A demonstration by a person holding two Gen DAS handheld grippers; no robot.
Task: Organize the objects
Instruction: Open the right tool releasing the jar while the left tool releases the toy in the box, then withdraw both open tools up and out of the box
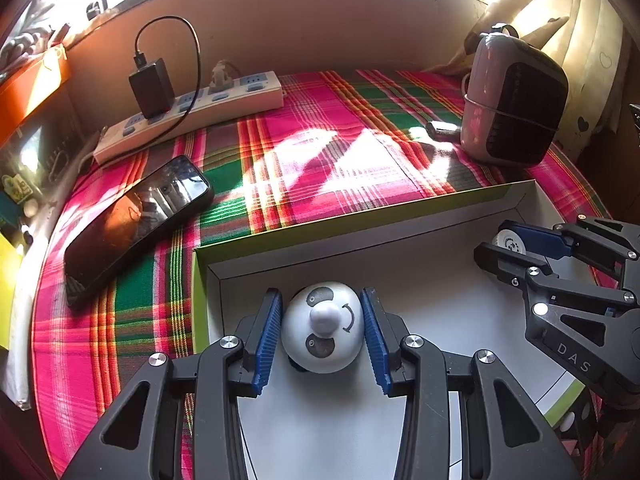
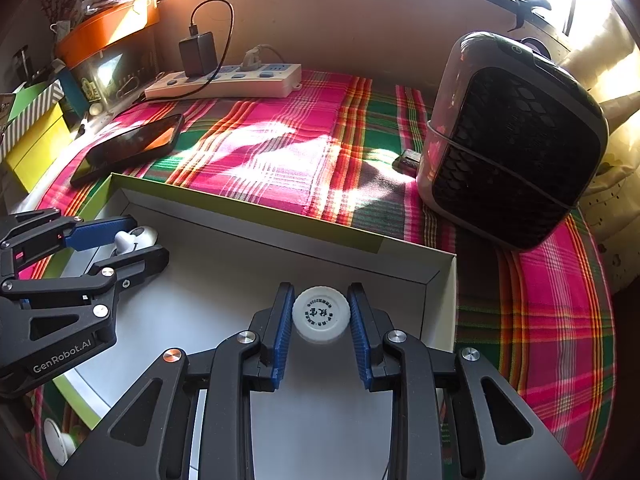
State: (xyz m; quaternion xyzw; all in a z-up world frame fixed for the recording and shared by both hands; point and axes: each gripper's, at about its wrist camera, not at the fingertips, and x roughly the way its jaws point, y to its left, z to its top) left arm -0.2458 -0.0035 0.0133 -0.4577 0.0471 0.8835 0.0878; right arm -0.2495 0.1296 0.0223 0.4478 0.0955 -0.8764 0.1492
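Note:
A white round toy with a panda face [image 1: 324, 328] sits between the blue pads of my left gripper [image 1: 322, 292], which is shut on it, low over the floor of a shallow white box with a green rim [image 1: 360, 240]. My right gripper [image 2: 321, 288] is shut on a small white screw-capped bottle [image 2: 321, 314], cap facing the camera, near the box's right wall [image 2: 436, 280]. The right wrist view shows the left gripper [image 2: 146, 238] at the box's left end with the toy [image 2: 136, 236] in it. The left wrist view shows the right gripper [image 1: 494, 238] with the cap [image 1: 510, 242].
A pink, green and red plaid cloth [image 1: 320, 152] covers the table. On it lie a black phone [image 1: 136, 224], a white power strip [image 1: 192, 116] with a black charger [image 1: 152, 88], a dark heater-like appliance [image 1: 516, 100] and a small cylinder [image 1: 440, 130]. Boxes stand at the left.

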